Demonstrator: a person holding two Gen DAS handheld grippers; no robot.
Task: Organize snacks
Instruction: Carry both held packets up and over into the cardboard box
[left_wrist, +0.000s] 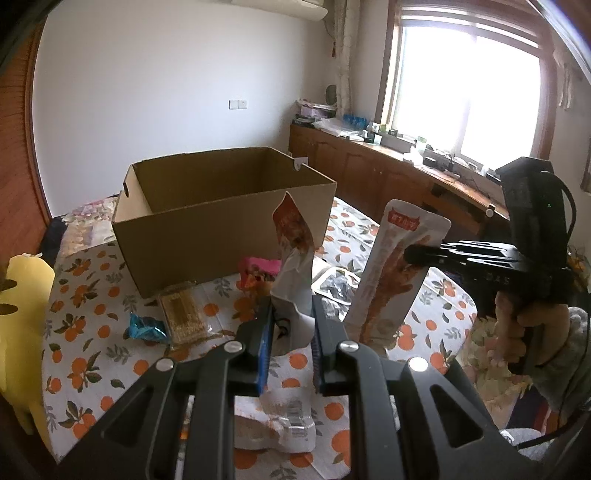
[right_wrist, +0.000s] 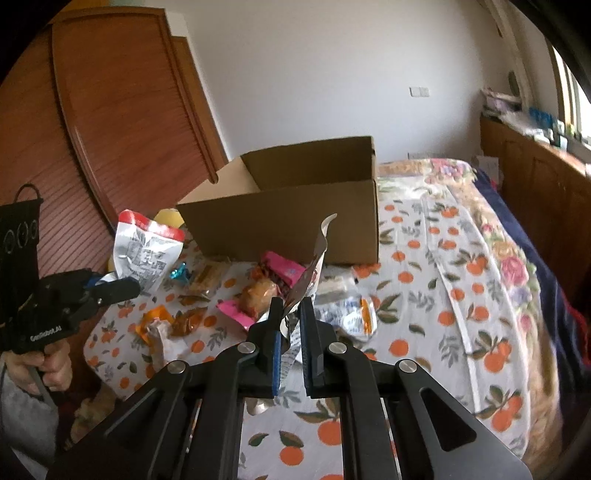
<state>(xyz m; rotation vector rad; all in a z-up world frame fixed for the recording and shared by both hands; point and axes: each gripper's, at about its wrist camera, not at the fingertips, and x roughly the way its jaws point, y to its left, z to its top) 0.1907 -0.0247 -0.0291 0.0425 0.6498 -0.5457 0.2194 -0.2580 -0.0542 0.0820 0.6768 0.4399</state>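
Observation:
An open cardboard box stands on an orange-print cloth; it also shows in the right wrist view. My left gripper is shut on a crumpled white-and-red snack pouch, held above the cloth in front of the box; the pouch also shows in the right wrist view. My right gripper is shut on a long silver snack pouch, seen face-on in the left wrist view. Loose snacks lie below: a pink packet, a golden bar pack, a blue wrapper.
A yellow plush toy sits at the cloth's left edge. A wooden cabinet with clutter runs under the window. A wooden panel stands behind the box. A floral quilt lies right of the cloth.

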